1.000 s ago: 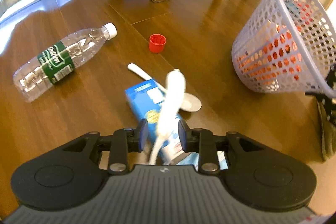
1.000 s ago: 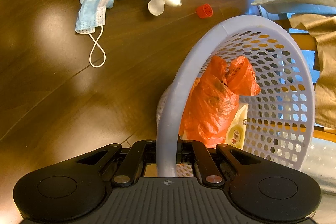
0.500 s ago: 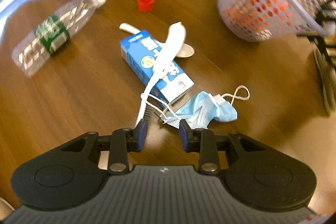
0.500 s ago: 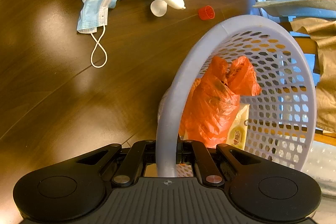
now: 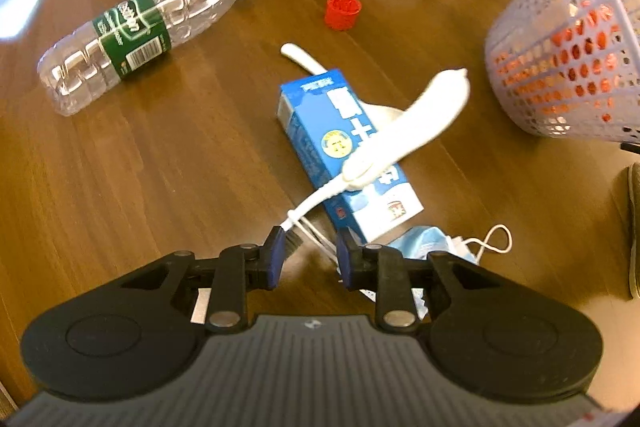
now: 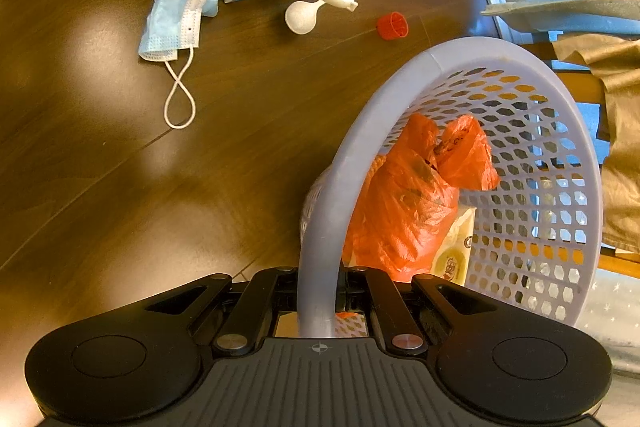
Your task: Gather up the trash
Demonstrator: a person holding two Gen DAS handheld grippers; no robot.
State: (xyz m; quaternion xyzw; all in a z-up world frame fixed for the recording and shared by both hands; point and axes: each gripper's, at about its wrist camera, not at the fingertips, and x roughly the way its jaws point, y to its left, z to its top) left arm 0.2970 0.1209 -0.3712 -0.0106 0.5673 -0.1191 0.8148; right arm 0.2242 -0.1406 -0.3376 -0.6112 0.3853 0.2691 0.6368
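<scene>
**Left gripper**: above the near end of the carton. Fingers apart and closing. The bristle end of the toothbrush sits between them against the left finger; the right finger stands clear of it, so there is no firm grip yet.

**Toothbrush**: slants across the carton, handle toward the basket. Whether the handle rests on the carton cannot be told.

**Right gripper**: well apart from the carton, fingers clamped on the basket rim. The basket is tipped with its mouth toward the carton, likely to take litter without a long carry.

**Basket contents**: an orange bag and a wrapper.

**Loose on the floor, not yet collected:**
- carton, lying flat
- spoon, partly under the carton's far side
- mask, touching the carton's near end
- cap, beyond the carton
- bottle, capped, well to the carton's left
</scene>
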